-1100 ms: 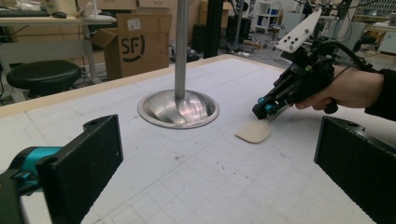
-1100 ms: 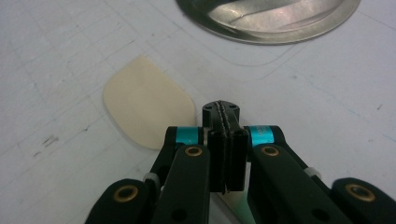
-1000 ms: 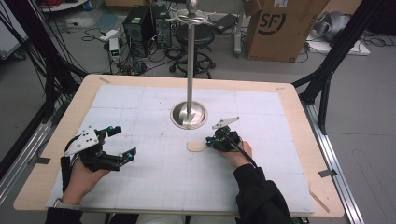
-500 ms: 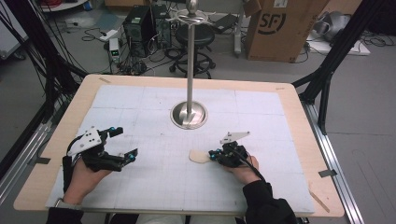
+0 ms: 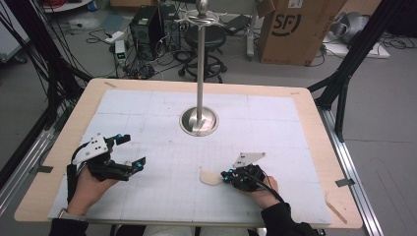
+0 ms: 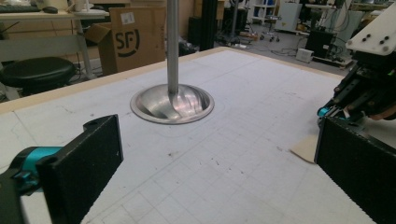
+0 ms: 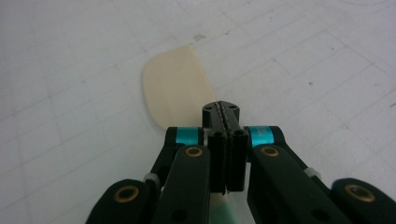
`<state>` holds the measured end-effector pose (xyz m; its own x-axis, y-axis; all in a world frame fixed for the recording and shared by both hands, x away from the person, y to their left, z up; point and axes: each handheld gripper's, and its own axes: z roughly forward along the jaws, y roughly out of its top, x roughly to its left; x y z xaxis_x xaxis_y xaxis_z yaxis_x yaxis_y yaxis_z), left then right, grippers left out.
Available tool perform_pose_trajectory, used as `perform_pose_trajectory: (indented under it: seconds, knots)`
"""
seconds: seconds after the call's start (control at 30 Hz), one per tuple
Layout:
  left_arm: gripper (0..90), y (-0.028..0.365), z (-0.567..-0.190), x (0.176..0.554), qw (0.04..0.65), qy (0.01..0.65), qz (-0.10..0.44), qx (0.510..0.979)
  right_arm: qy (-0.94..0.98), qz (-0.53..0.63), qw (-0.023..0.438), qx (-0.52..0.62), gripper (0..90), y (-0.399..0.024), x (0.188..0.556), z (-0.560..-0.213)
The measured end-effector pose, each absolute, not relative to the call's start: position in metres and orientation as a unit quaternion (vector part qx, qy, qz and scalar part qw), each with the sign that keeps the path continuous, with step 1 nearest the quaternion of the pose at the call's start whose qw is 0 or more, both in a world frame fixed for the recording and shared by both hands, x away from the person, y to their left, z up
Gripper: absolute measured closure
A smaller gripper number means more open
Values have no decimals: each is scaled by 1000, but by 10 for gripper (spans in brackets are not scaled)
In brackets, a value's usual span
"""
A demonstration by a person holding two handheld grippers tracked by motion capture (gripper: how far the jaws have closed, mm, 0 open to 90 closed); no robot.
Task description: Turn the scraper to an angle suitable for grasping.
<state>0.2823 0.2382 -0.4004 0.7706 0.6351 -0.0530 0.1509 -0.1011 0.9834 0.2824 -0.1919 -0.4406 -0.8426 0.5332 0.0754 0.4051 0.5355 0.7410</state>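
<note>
- The right hand-held gripper lies near the desk's front edge, right of the middle, with its jaws pressed together on the edge of a thin cream-coloured scrap.
- The scrap lies flat on the white grid sheet; what it is made of is hard to tell.
- In the right gripper view the jaws cover the near end of the scrap, so only its rounded far end shows; something green beneath the jaws is cut off at the bottom.
- The left hand-held gripper sits near the front left corner of the desk with jaws spread wide and nothing between them.
- In the left gripper view its right jaw hides most of the scrap, leaving a corner.
- The metal stand rises from a round base at mid-desk; the high view shows its top, while the left gripper view cuts the pole off.
</note>
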Motion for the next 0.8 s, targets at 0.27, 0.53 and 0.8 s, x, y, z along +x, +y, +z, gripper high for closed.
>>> perform_pose_trajectory:
  seconds: [0.27, 0.53, 0.8]
  knots:
    - [17, 238, -400, 283, 618, 274, 195, 711, 872, 390, 85, 282, 900, -208, 251, -438]
    - [17, 237, -401, 285, 615, 275, 196, 713, 866, 365, 111, 323, 900, -225, 241, -441]
    - [17, 235, -401, 283, 611, 275, 198, 716, 861, 364, 132, 329, 900, -225, 256, -443]
